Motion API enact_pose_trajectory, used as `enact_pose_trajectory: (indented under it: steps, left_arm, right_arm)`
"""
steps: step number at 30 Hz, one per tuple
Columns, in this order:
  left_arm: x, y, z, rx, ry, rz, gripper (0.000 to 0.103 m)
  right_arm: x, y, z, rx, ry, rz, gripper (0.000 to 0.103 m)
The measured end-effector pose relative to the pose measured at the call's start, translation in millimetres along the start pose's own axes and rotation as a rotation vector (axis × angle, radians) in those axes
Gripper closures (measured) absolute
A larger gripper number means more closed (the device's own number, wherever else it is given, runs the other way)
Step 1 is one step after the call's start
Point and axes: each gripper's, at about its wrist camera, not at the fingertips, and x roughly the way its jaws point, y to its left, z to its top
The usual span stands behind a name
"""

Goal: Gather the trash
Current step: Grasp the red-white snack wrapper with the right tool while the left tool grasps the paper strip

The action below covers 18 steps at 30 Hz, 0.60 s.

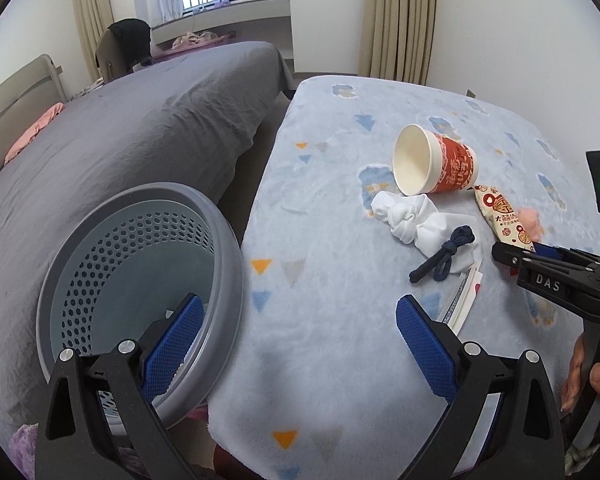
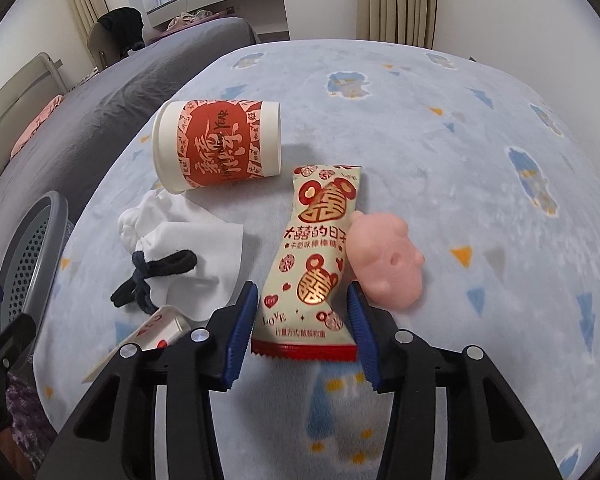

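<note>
A cream candy wrapper (image 2: pixel 316 240) with red and gold print lies on the pale blue blanket (image 2: pixel 440 152). My right gripper (image 2: pixel 302 292) is shut on its lower part, the blue pads pinching it at a narrowed waist. Beside it lie a tipped red and white paper cup (image 2: pixel 216 144), a crumpled white tissue (image 2: pixel 196 240), a dark knotted cord (image 2: pixel 156 276) and a small red and white box (image 2: pixel 160 324). My left gripper (image 1: pixel 300 304) stands wide open with nothing between its fingers, one pad over the rim of the grey perforated bin (image 1: pixel 112 264).
A pink rubber toy (image 2: pixel 384 264) touches the wrapper's right side. A grey bed (image 1: pixel 120 120) runs along the left behind the bin. A person's hand (image 1: pixel 596 384) holds the right gripper's handle. Curtains and a window stand at the back.
</note>
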Motion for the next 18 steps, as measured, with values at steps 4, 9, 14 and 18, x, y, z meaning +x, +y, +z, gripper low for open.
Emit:
enact_pose_trajectory:
  steps: [4, 9, 14, 18]
  left_arm:
    - [0.0, -0.9, -0.2, 0.003, -0.002, 0.002, 0.008]
    - [-0.4, -2.5, -0.5, 0.007, 0.0, -0.005, 0.008]
    - [-2.4, -9.5, -1.1, 0.019, 0.002, -0.024, 0.008]
    - [-3.4, -18.8, -3.4, 0.041, 0.004, -0.049, 0.008]
  right_arm:
    - [5.8, 1.0, 6.4, 0.007, -0.002, 0.006, 0.059]
    - [5.4, -0.3, 8.0, 0.017, -0.007, 0.022, 0.064]
    - [-4.9, -2.3, 0.6, 0.019, -0.015, 0.039, 0.065]
    - [-19.5, -5.6, -12.5, 0.033, -0.015, 0.067, 0.065]
